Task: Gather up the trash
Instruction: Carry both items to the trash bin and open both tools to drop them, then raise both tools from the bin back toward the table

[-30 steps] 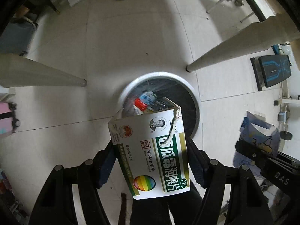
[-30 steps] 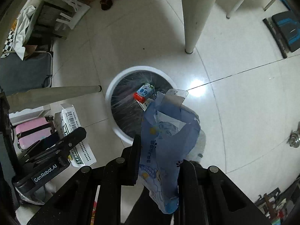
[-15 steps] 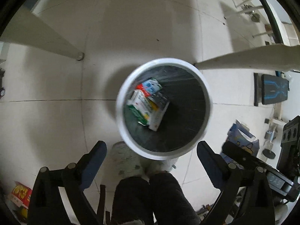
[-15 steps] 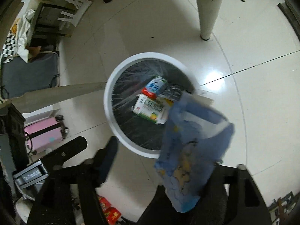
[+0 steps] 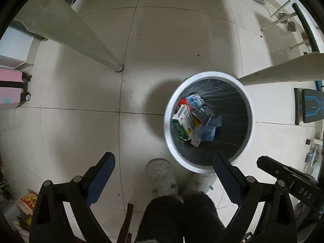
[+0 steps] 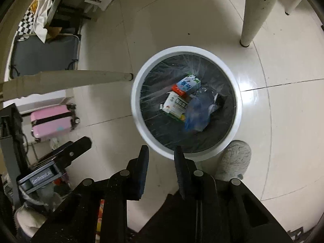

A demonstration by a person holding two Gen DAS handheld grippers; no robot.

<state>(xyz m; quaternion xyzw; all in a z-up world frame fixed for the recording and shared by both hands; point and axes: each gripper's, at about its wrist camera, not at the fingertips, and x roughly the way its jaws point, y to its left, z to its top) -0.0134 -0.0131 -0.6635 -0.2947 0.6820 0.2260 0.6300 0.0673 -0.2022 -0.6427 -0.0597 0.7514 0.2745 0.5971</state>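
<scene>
Our box [image 5: 185, 124] and blue bag [image 6: 197, 114] now lie in the bin [image 6: 139, 109], box's long side slanting toward the rim. Left claw [image 5: 165, 169] spread wide, right claw [image 6: 161, 158] just closing, nothing between; both were pinching them a second ago.

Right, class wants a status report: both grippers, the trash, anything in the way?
Left gripper open, empty. Right gripper just closing, narrow gap, nothing between. Green-white carton and blue plastic bag lie in round white bin. Nothing over the bin mouth.

Open bin mouth [image 6: 239, 109], table legs [image 6: 255, 14] flanking
</scene>
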